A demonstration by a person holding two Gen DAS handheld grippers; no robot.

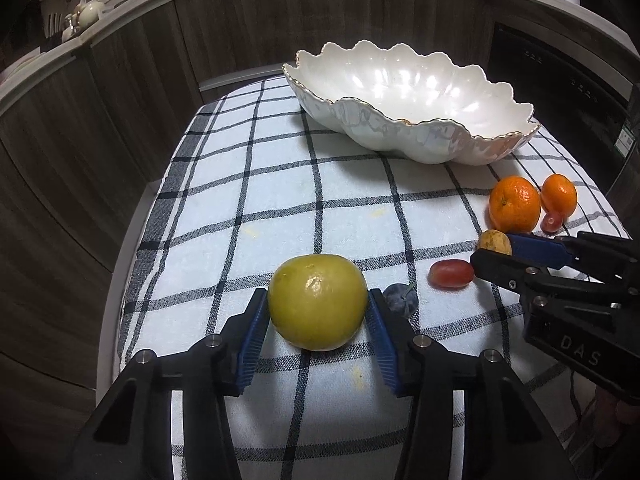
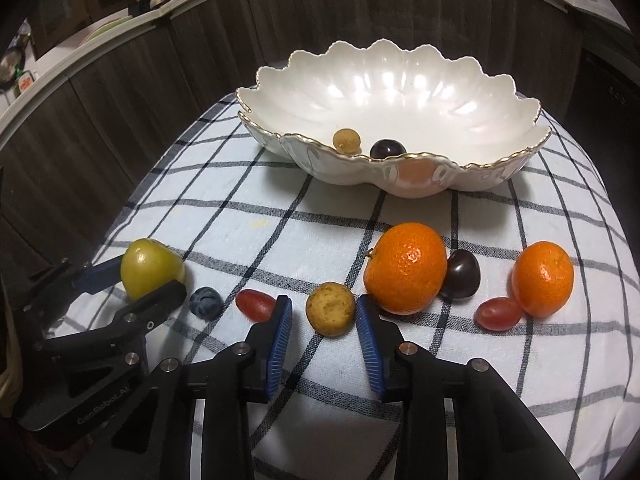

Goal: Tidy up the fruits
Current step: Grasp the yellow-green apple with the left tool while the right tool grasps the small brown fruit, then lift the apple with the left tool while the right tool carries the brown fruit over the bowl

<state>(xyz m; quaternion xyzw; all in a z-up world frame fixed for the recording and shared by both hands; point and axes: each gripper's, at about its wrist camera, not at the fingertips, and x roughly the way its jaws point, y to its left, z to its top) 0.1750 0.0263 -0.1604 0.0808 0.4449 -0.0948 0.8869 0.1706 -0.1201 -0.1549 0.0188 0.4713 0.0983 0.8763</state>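
Two hand-held tools work a checked cloth (image 2: 320,216) spread over the counter as the fruit sorting sits at an early stage: in the right wrist view, only a small tan fruit (image 2: 346,140) and a dark plum (image 2: 387,149) lie in the scalloped white bowl (image 2: 500,92) at the top of the frame, while most of the fruit is still out on the cloth. At the lower centre of the left wrist view, the left tool (image 1: 317,322) has narrowed around a green apple (image 1: 317,302), its blue pads against both flanks; the apple, smooth and yellow-green with a few brown flecks, rests on the cloth, not yet lifted. At the lower centre of the right wrist view, the right tool (image 2: 325,320) brackets a small, rough yellow-brown fruit (image 2: 330,309), its jaws drawn in close, though whether both pads press it cannot be told. Still waiting, by the look of it: a blueberry (image 2: 205,302) and a red grape (image 2: 256,305) to the left, and to the right a large mandarin (image 2: 406,268), a second plum (image 2: 461,276), a smaller mandarin (image 2: 543,278) and another grape (image 2: 499,313).
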